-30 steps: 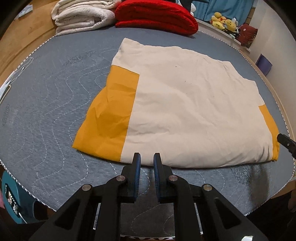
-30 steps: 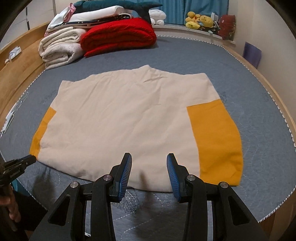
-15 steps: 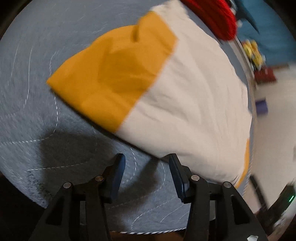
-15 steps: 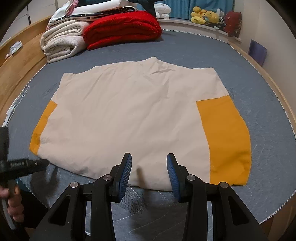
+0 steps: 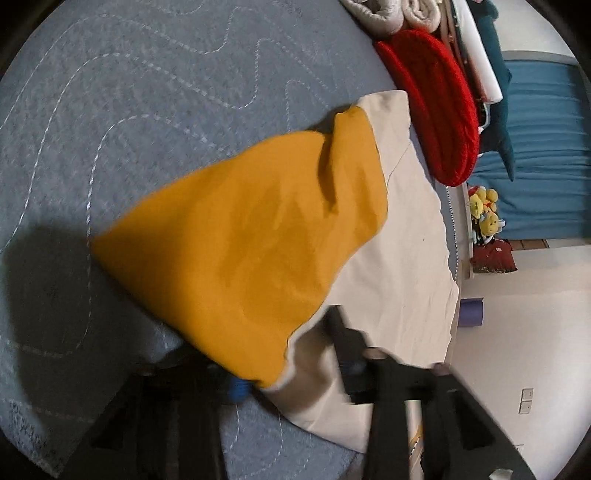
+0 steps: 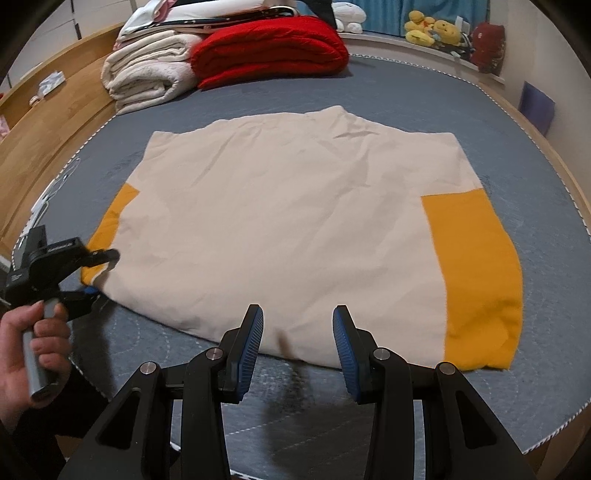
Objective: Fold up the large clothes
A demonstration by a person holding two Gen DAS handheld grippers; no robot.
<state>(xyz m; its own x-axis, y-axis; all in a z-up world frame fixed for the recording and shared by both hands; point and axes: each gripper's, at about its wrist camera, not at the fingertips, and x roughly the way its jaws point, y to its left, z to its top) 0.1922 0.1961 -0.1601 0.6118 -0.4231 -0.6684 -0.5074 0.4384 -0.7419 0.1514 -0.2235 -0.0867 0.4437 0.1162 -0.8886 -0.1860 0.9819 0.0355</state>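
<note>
A cream garment [image 6: 295, 221] with orange side panels lies flat on the grey quilted bed [image 6: 406, 92]. My left gripper [image 5: 295, 373] is open and straddles the garment's near left corner, where the orange panel [image 5: 251, 251] meets cream cloth; one finger lies over the cloth, the other under it. In the right wrist view the left gripper [image 6: 99, 273] sits at that same corner, held by a hand. My right gripper [image 6: 298, 332] is open and empty, hovering just in front of the garment's near hem, left of the right orange panel [image 6: 476, 273].
A folded red blanket [image 6: 269, 48] and rolled cream blankets [image 6: 147, 81] lie at the bed's far side. Plush toys [image 6: 432, 29] sit on the ledge behind. A wooden bed frame [image 6: 48, 133] runs along the left. A purple object [image 6: 537, 107] leans by the right wall.
My left gripper opened, swung left and rolled onto its side, then closed in on the garment's orange corner until its fingers straddle the cloth. My right gripper edged slightly forward, staying open.
</note>
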